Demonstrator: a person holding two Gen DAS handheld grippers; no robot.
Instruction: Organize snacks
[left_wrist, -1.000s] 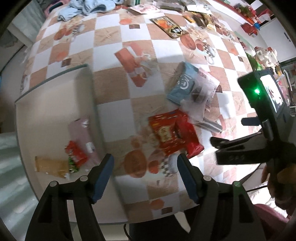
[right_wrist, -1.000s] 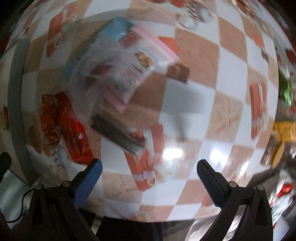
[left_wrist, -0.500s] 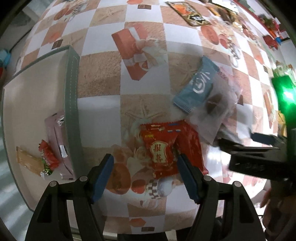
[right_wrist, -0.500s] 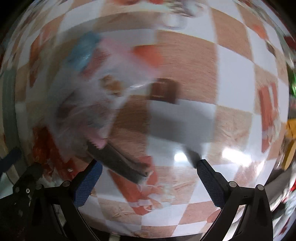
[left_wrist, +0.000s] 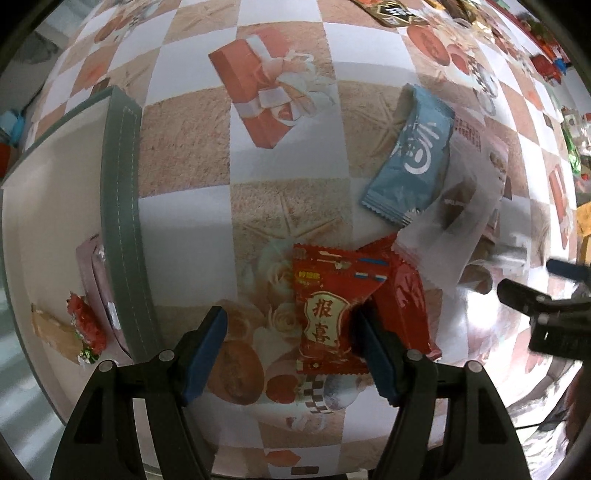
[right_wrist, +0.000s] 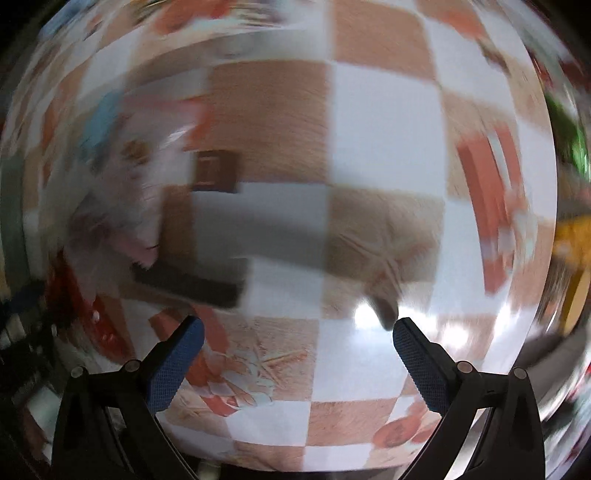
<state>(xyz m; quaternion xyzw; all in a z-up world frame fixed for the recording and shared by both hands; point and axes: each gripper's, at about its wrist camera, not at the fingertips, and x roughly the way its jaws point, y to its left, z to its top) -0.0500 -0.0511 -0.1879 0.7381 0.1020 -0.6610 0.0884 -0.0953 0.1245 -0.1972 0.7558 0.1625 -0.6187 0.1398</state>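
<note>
Snacks lie loose on the surface (left_wrist: 288, 184); my left tongs (left_wrist: 290, 350) gape over the red packet (left_wrist: 328, 314), right tongs (right_wrist: 295, 354) spread and empty. Overlapping wrappers could drag along.

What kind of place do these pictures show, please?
Probably a home dining table: a glossy checkered tablecloth printed with gift boxes and pastries, loose snack packets such as a red foil packet, and a grey-rimmed storage box already holding sweets.

Table covered by a glossy checkered tablecloth (left_wrist: 192, 122) in white and tan squares printed with gift boxes, starfish and pastries, bright light glare (right_wrist: 364, 317) on it near right, pale floor at far left
</note>
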